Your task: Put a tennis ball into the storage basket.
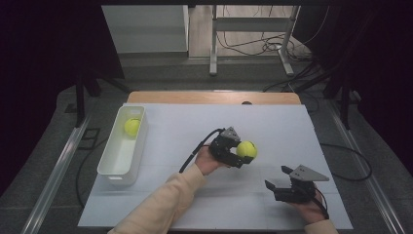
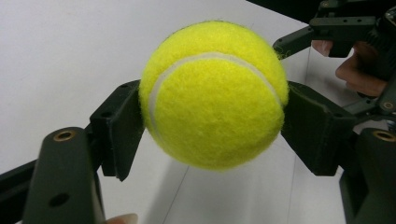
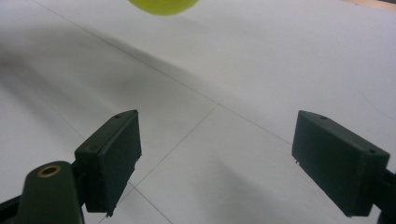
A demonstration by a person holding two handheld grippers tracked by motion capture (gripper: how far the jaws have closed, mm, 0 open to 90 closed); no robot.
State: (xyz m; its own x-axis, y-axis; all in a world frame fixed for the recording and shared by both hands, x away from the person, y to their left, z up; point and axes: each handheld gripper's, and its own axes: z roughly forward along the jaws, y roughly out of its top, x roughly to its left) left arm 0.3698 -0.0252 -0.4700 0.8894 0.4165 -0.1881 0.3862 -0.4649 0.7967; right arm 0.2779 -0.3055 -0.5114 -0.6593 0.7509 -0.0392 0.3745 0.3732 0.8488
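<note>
Carrying tennis ball [image 1: 247,149] pinched in left gripper [image 1: 238,152] mid-table; one ball [image 1: 132,126] already in bin [image 1: 113,168] far left; right gripper [image 1: 276,180] spread, idle.

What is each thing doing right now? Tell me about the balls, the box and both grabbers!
Held tennis ball: squeezed between the left gripper's jaws, lifted off the table.
Left gripper: shut on the held tennis ball.
Right gripper: open, holding nothing, low over the table.
Second tennis ball: resting inside the bin at its far end.
White bin: upright on the table, open top.
</note>
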